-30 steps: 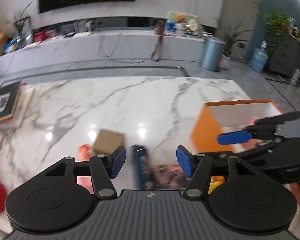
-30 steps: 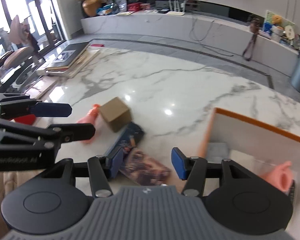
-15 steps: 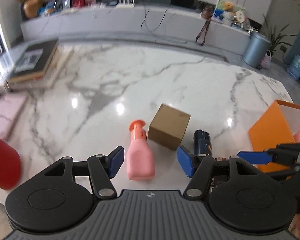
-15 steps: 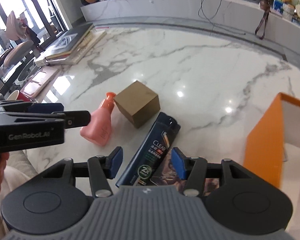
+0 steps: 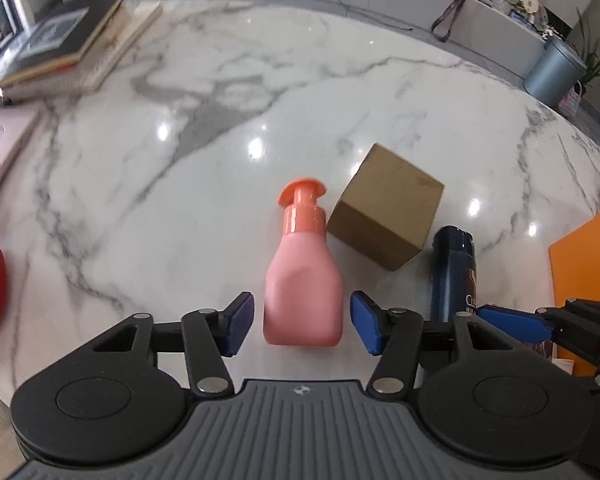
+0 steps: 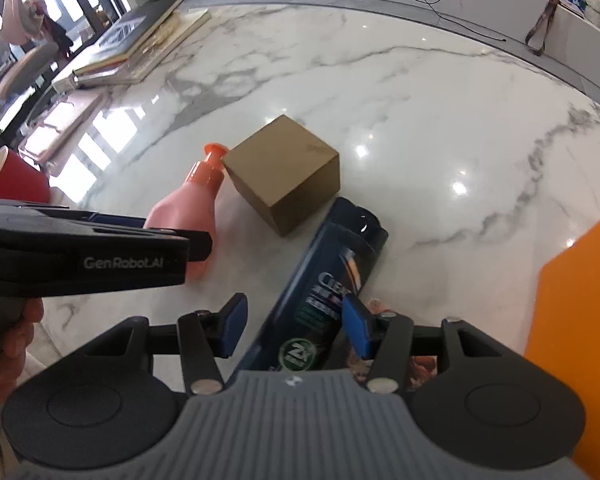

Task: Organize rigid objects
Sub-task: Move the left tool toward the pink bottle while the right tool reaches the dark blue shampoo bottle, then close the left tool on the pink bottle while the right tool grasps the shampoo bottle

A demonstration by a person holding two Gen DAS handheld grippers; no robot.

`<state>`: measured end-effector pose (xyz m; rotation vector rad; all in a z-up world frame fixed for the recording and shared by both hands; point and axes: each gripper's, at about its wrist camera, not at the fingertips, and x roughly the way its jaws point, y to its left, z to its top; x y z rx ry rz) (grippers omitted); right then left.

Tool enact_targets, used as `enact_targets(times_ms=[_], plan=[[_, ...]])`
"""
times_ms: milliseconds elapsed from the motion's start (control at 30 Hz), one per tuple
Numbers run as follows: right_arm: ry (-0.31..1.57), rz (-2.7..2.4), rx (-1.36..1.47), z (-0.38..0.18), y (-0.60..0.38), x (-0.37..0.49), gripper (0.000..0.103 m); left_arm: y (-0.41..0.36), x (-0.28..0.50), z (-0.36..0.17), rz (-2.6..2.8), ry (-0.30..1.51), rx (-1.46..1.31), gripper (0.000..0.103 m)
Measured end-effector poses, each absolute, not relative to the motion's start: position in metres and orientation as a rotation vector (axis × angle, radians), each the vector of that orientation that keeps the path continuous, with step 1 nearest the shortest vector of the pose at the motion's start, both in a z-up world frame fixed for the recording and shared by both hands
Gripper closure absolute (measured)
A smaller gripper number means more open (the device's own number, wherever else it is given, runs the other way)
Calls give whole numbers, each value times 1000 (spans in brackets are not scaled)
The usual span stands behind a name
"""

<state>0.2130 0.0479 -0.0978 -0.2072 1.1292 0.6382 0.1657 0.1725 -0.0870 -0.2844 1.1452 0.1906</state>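
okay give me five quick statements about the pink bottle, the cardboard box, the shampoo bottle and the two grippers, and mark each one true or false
1. The pink pump bottle lies on its side on the marble table. True.
2. The left gripper is clamped on the pink pump bottle. False: its jaws have just been closing, but its pads stand either side of the bottle's base with gaps.
3. The cardboard box sits inside the orange bin. False: it stands on the table, between the two bottles.
4. The dark blue shampoo bottle lies flat, with the right gripper above its lower end. True.
5. The shampoo bottle stands upright. False: it lies on the table.
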Motion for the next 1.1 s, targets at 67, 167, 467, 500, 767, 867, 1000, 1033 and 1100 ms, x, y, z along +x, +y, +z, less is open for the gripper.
enact_targets(times_ms=[67,167,467,500,767,867,1000,1033,1100], plan=[[1147,637,-213,-104,52,214,50,176,167,-93,197,1160,-313,43],[1159,637,-221,-111,56,215,51,177,168,-99,193,1176,-338,45],[1149,638,-257,-113,61,211,54,159,174,-101,205,1168,-212,55],[1147,636,-259,-113,61,211,55,158,174,-101,206,1167,-207,55],[1145,635,-252,-107,54,207,68,169,163,-86,187,1098,-297,56],[1154,646,-226,-104,48,206,68,168,159,-76,167,1072,-302,56],[1150,656,-198,-97,41,201,69,165,149,-64,151,1046,-298,56],[1144,657,-191,-94,39,200,69,164,146,-61,147,1041,-297,56],[1126,663,-176,-85,36,197,69,161,141,-56,139,1032,-303,56]])
